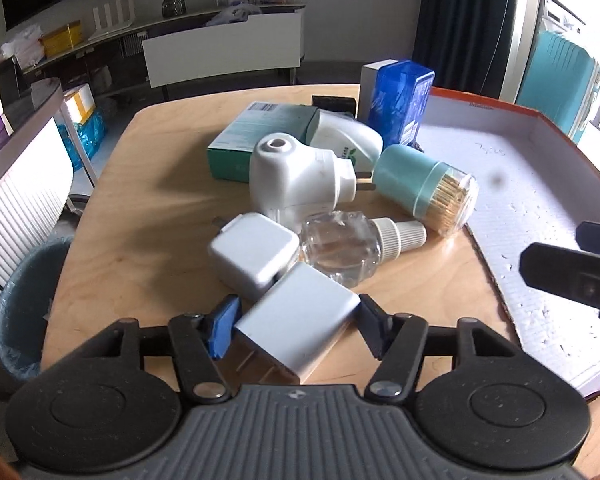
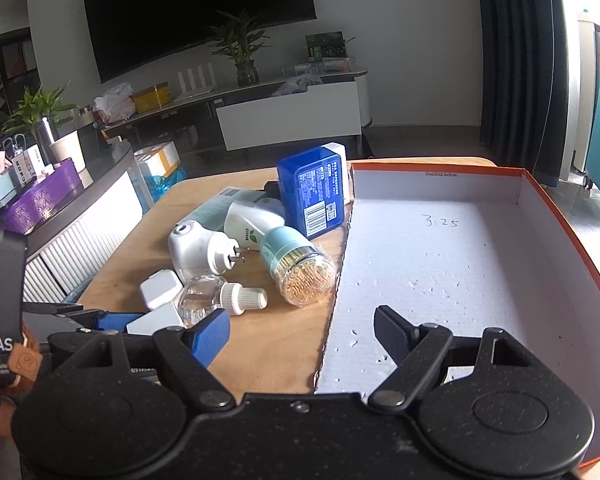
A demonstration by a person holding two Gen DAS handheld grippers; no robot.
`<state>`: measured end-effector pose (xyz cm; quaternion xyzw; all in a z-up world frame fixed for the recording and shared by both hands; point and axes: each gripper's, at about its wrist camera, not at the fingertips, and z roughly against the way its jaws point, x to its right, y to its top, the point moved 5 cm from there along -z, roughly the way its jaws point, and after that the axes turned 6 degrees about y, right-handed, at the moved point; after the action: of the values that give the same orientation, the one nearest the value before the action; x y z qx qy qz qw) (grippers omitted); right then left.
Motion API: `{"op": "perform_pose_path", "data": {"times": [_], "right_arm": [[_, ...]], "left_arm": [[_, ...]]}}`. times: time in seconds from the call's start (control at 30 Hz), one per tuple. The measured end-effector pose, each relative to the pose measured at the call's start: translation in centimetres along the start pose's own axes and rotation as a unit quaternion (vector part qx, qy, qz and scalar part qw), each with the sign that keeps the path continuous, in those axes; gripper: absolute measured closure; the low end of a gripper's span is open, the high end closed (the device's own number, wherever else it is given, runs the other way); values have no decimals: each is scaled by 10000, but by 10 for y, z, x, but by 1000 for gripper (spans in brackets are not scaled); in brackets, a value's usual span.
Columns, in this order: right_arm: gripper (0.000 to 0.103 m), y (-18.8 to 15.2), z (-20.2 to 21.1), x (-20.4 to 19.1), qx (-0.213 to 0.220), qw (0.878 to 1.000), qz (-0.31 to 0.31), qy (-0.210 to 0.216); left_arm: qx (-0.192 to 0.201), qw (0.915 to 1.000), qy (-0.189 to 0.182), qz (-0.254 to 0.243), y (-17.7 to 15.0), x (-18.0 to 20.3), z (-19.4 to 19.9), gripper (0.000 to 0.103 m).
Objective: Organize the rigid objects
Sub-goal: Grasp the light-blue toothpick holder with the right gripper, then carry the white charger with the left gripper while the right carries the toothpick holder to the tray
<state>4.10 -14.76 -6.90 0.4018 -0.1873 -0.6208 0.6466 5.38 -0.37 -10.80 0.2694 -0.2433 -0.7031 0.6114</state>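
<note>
Place: office or lounge room
Evidence: large dark wall screen (image 2: 200, 12) upper left, potted plant (image 2: 242, 48) on a long sideboard (image 2: 260, 92), wooden table (image 2: 268, 344) in the foreground

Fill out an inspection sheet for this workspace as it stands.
Surface: wooden table, mostly bare on its near-left part.
Job's things: white charger in the left tool; second charger, clear bottle, white plug-in unit, toothpick jar, blue box, green box clustered together.
Tray: orange-rimmed box lid, nothing inside.
Clutter: nothing seen.
Tools: left tool pinching the charger; right tool open, over the lid's edge.
Cables: nothing seen.
Surroundings: bin, dark screen, plants.
</note>
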Motion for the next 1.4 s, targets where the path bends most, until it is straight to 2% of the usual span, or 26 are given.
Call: {"op": "perform_pose_path", "data": {"times": [0.2, 0.37, 0.63, 0.83, 0.87, 0.9, 1.0, 1.13, 1.4], "right_arm": [[10, 17, -12, 0, -201, 9995, 246, 61], [10, 36, -38, -2, -423, 9973, 587, 125], [10, 60, -93, 2, -931, 9926, 775, 74], [11, 52, -130, 4, -1421, 9855, 926, -85], [16, 49, -133, 5, -1480, 9847, 916, -75], [26, 47, -135, 6, -1529, 9840, 914, -62], [42, 42, -134, 1, -1502, 9844, 914, 39], [44, 43, -124, -2, -1378, 9854, 995, 13], [44, 48, -82, -1, -989, 9927, 651, 216]], "left_arm": [[2, 9987, -294, 420, 1, -9, 9, 40], [123, 9979, -342, 544, 4, -15, 22, 40], [217, 9966, -247, 757, 14, -30, 23, 40], [232, 9956, -205, 880, 18, -36, 18, 40], [228, 9955, -203, 900, 18, -37, 17, 40], [224, 9953, -189, 926, 19, -38, 16, 40], [230, 9948, -177, 971, 22, -41, 14, 40], [252, 9944, -146, 1011, 25, -43, 14, 40], [332, 9941, -166, 1015, 32, -38, 22, 40]]}}
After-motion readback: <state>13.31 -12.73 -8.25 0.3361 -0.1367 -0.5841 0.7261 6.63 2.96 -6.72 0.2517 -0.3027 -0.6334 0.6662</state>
